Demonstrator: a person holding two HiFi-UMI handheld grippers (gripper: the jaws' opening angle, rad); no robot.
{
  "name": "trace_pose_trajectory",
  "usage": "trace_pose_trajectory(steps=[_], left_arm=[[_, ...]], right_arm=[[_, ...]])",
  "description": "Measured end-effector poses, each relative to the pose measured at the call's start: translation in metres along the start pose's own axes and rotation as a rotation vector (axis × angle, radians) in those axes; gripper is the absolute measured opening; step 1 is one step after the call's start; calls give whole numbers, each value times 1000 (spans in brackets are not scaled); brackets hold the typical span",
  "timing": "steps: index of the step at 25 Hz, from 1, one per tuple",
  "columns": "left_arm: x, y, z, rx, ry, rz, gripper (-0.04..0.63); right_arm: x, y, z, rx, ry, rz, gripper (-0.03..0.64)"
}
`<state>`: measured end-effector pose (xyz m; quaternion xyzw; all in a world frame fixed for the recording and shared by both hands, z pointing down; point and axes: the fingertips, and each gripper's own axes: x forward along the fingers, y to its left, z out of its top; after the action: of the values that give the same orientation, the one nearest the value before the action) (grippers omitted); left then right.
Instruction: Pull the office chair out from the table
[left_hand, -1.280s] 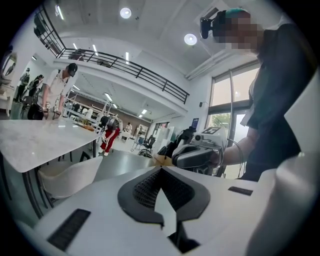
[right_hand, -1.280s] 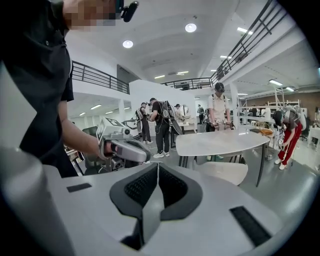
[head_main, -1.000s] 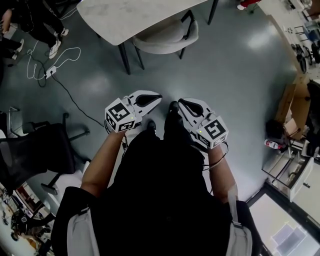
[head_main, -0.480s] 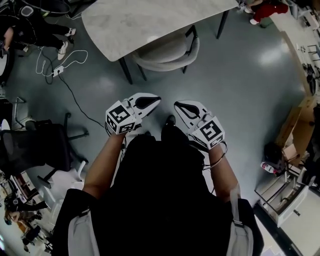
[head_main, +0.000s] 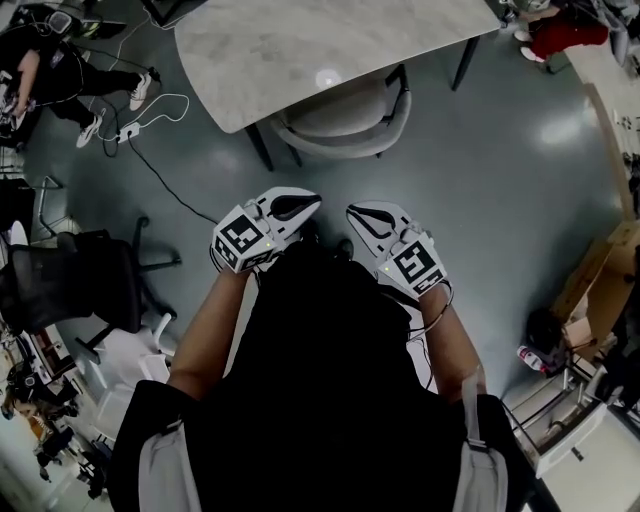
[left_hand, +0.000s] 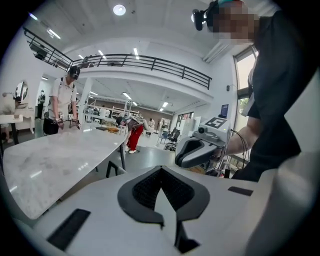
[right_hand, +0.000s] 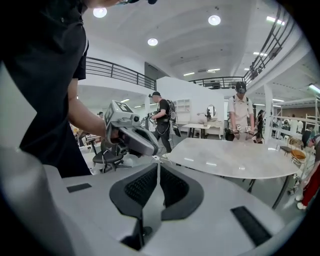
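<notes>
A pale grey chair (head_main: 345, 118) with dark legs is tucked under the near edge of the marble-topped table (head_main: 300, 45) in the head view. Both grippers are held in front of my body, short of the chair and apart from it. The left gripper (head_main: 308, 205) is shut and holds nothing, and so is the right gripper (head_main: 356, 212). In the left gripper view the shut jaws (left_hand: 161, 170) point past the table (left_hand: 50, 160), with the right gripper (left_hand: 200, 149) beside them. The right gripper view shows its shut jaws (right_hand: 158, 167), the left gripper (right_hand: 131, 136) and the table (right_hand: 230, 157).
A black mesh office chair (head_main: 75, 290) stands on the floor at the left. A white cable and power strip (head_main: 130, 128) lie near the table's left corner. People (head_main: 55, 65) are at the upper left. Cardboard boxes (head_main: 600, 270) and shelving line the right side.
The table and the pale chair have come lower and closer in the head view as I walked toward them. Both grippers stayed shut, held side by side.
</notes>
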<state>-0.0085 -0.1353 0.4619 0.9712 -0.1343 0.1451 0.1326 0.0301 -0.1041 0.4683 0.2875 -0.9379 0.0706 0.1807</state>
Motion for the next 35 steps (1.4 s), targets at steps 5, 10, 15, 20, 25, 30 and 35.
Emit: trace_pose_trajectory(steps=[5, 10, 15, 20, 25, 30, 35], left_arm=[[17, 32, -8, 46, 25, -36, 12], [35, 65, -5, 75, 78, -78, 12], [48, 90, -8, 129, 139, -104, 12], [63, 108, -18, 147, 199, -119, 15], [80, 119, -39, 217, 313, -115, 68], [103, 126, -65, 293, 450, -103, 101], [113, 131, -90, 315, 527, -78, 132]], right_arm=[[21, -28, -4, -15, 58, -3, 21], [44, -63, -18, -14, 165, -27, 21], [63, -91, -27, -54, 267, -56, 21], [79, -116, -31, -110, 340, -57, 21], [91, -131, -47, -160, 387, -9, 23], [96, -137, -68, -190, 407, 66, 26], [102, -133, -92, -204, 445, 142, 119]])
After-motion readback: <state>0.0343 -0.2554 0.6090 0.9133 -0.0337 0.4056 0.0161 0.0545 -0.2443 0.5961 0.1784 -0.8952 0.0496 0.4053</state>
